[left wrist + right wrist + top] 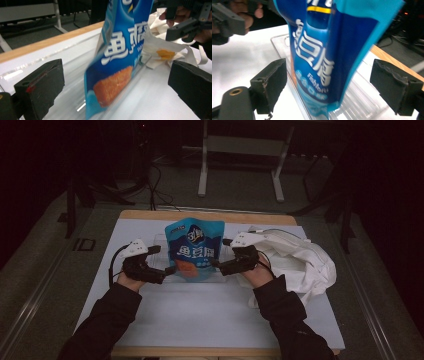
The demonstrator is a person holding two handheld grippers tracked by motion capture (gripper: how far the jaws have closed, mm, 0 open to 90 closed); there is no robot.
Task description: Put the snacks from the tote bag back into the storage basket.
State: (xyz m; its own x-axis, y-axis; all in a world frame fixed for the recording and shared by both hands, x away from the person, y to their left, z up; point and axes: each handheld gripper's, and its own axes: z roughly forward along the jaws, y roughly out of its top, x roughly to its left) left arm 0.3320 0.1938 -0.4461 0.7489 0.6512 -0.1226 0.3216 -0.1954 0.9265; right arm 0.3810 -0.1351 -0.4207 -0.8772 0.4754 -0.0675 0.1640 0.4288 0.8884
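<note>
Our left gripper (112, 95) and right gripper (332, 87) stand spread, pads clear of the blue snack pouch (194, 249) upright between them; it looks light, crinkly and slippery, so we'd pinch its side seams.

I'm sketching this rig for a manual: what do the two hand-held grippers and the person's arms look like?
Both the left gripper and the right gripper are black, each topped by a pale three-cornered plate, with a thin black cable trailing. Their jaws end in chunky black blocks with worn edges; one left pad carries a red mark. The person's sleeves are dark.
</note>
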